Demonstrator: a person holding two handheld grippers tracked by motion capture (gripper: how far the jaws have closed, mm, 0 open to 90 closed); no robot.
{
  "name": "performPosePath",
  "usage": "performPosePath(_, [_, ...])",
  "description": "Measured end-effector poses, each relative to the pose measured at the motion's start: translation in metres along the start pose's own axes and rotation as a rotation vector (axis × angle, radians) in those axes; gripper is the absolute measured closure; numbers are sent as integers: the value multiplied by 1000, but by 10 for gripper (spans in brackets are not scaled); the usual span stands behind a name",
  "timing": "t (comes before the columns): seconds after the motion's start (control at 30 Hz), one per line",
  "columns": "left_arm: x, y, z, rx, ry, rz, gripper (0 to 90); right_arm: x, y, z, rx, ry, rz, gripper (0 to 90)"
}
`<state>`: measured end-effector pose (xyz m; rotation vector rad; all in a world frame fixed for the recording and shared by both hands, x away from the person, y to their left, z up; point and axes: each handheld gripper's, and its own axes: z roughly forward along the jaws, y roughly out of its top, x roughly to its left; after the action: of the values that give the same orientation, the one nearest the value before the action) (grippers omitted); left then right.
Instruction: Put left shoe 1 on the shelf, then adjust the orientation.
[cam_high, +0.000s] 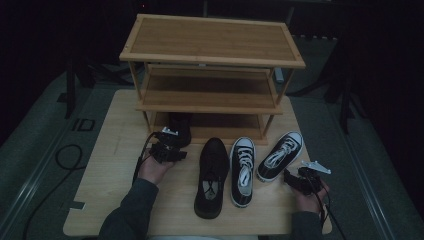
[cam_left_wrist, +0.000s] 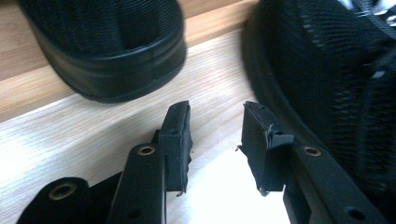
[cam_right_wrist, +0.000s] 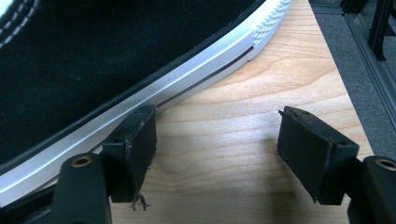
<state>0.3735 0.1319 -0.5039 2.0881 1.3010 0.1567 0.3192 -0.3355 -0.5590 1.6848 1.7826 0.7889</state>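
Observation:
A black shoe stands at the left of the bottom shelf of a wooden shoe rack. Just behind its heel my left gripper is open over bare table, nothing between its jaws. A second black shoe lies on the table to its right. Beside that are two black-and-white sneakers, one straight and one angled. My right gripper is open by the angled sneaker's heel, its left jaw next to the white sole.
The light wooden table carries the three-tier rack at its back; the top and middle shelves are bare. The table's right edge lies close to my right gripper. A black cable loops on the grey floor at left.

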Motion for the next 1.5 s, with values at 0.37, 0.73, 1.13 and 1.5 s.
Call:
performPosePath(0.37, [-24, 10, -19, -23, -35, 82, 593, 0, 0, 0, 0, 0, 0, 281])
performPosePath(0.73, [-44, 18, -35, -21, -87, 139, 588, 0, 0, 0, -1, 0, -3, 281])
performPosePath(1.13, [-64, 20, -45, -3, -105, 203, 584, 0, 0, 0, -2, -1, -2, 281])
performPosePath(1.5, [-81, 18, -51, 13, -113, 233, 586, 0, 0, 0, -2, -1, -3, 281])
